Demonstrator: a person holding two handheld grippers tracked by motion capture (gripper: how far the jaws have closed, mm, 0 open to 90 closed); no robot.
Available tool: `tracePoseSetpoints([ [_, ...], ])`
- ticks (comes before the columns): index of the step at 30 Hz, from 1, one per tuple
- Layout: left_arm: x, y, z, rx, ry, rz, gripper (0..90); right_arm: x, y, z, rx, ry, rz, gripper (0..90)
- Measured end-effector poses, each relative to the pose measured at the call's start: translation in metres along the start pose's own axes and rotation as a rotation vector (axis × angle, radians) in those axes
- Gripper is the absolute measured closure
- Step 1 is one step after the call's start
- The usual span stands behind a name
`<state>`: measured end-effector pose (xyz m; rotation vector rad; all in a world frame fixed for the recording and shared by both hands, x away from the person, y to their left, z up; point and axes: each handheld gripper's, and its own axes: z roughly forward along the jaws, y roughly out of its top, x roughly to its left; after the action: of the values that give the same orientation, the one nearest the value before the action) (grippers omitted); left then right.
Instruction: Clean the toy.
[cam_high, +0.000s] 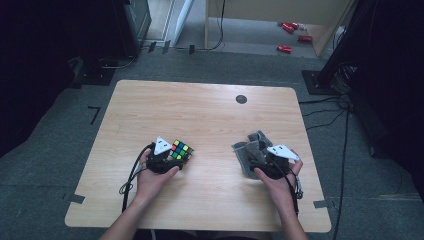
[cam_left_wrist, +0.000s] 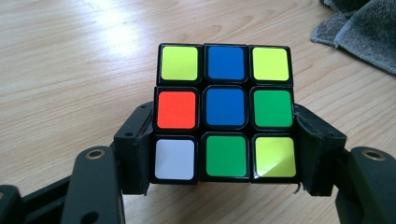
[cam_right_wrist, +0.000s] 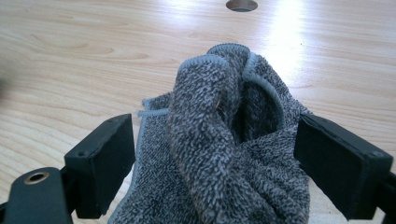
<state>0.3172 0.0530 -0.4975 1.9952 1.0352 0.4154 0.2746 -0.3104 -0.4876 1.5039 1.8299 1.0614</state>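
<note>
While left gripper pinches glossy cube | right gripper spread around nubby grey towel

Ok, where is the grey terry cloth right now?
In the high view the crumpled grey terry cloth lies right of centre on the wooden table, bunched between the right gripper's open jaws.

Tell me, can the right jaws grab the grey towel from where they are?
Probably yes: the right gripper has its jaws open on either side of the bunched grey towel, with nothing between.

On the table, the cube sits left of the towel.
</note>
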Motion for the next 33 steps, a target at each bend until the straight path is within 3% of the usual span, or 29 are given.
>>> tracePoseSetpoints([
  [4, -0.005, 0.0, 0.006, 0.005, 0.028, 0.047, 33.5, 0.002, -0.002, -0.002, 0.001, 0.0, -0.004, 12.9],
  [12, -0.008, -0.001, 0.013, 0.015, 0.033, 0.06, 32.0, 0.001, -0.005, -0.005, 0.0, -0.009, -0.008, 13.3],
  [18, -0.003, -0.006, 0.02, 0.055, 0.02, 0.029, 31.5, 0.001, -0.006, -0.004, 0.003, 0.003, -0.013, 16.0],
  [28, 0.0, -0.006, 0.018, 0.043, 0.018, 0.004, 33.3, 0.0, -0.006, -0.004, -0.003, 0.013, -0.005, 16.7],
  [31, 0.0, -0.004, 0.016, 0.047, 0.002, -0.018, 18.0, -0.001, -0.003, -0.006, -0.008, 0.034, -0.006, 13.3],
  [33, -0.002, -0.002, 0.013, 0.068, 0.045, -0.04, 11.9, -0.003, 0.002, -0.01, -0.014, 0.052, 0.004, 12.5],
])
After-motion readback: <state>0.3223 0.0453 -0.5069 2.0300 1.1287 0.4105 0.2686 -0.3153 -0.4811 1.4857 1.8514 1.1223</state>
